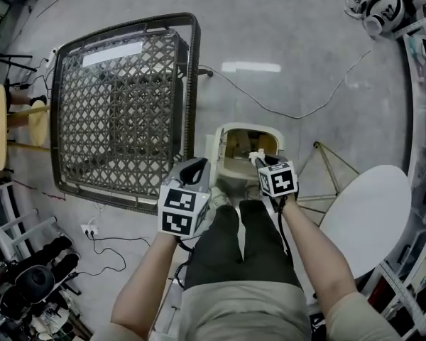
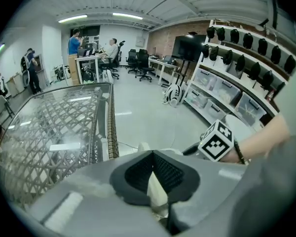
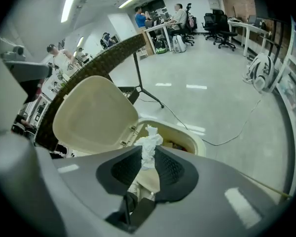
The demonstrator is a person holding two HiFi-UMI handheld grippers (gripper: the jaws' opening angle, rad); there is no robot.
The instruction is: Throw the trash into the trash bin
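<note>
The trash bin and its raised lid are plain cream, and the crumpled tissue is white against the black ribbed pads of the grey right tool. The left tool and the right tool each carry a marker cube in black-and-white squares. In the head view, the counter at 10 o'clock shows a dark grey woven diamond lattice, the round tabletop at 4 o'clock is plain white, and the floor is glossy pale grey.

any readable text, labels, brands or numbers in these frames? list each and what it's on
None readable in any view.
On the left marker cube and the right marker cube: black-and-white square patterns only, no letters or digits.
On the storage bins along the shelves: any labels are too small to read.
On the trash bin: no print visible.
</note>
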